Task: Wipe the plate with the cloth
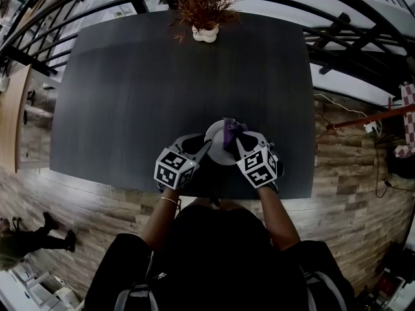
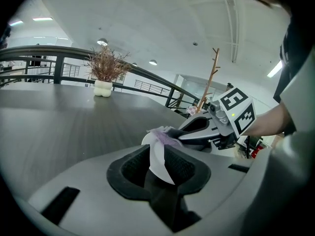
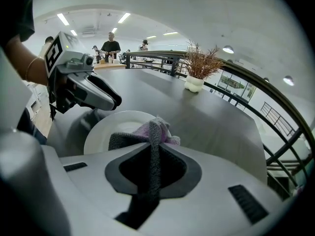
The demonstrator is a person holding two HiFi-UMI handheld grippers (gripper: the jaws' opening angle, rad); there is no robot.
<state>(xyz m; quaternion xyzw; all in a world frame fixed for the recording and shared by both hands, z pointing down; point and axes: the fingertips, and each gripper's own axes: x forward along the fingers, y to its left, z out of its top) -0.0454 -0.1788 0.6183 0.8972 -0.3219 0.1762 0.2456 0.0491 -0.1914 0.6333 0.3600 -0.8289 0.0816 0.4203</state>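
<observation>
In the head view the plate is lying close to the near edge of the dark table. Both grippers are reaching onto it from either side, and a potted plant is standing well apart at the far edge. The gripper views are giving the detail that the head view is missing. The left gripper is showing its tongs set narrowly on the plate's white rim, which is appearing edge-on between the pads. The right gripper is showing its tongs pinching a fold of the grey and purple cloth, whose bunched end is resting on the plate's face. Only the right gripper view is taking in people standing beyond the table.
</observation>
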